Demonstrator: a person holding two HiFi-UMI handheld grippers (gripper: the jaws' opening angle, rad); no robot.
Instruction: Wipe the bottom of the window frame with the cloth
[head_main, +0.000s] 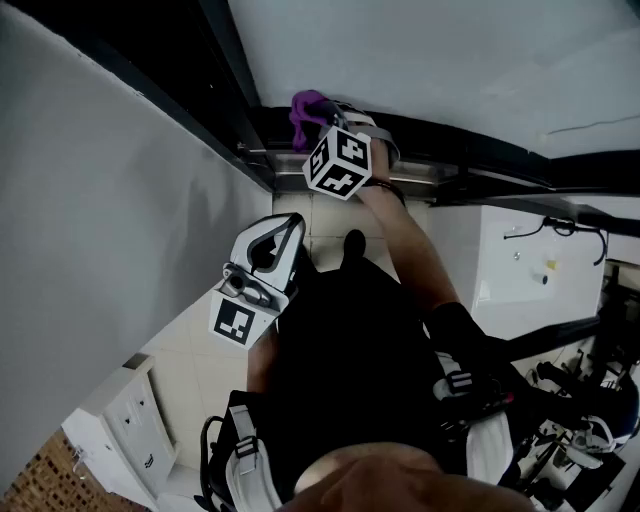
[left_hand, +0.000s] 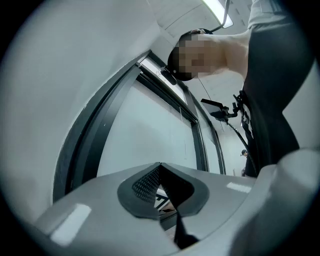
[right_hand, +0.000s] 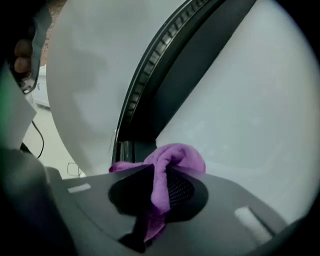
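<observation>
Where window frame (head_main: 440, 180) meets tile floor (head_main: 205, 335), R tool (right_hand: 161, 195) clamps cloth (right_hand: 175, 155).

Fleecy purple cloth (right_hand: 176, 156), matt grey plastic tongs (right_hand: 156, 192), seemingly metal window frame (head_main: 420, 178)

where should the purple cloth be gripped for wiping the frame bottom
Probably as the right gripper has it: jaws shut on the bunched middle of the cloth, coming from behind, so a soft wad sticks out past them and fabric, not jaw, meets the frame.
</observation>
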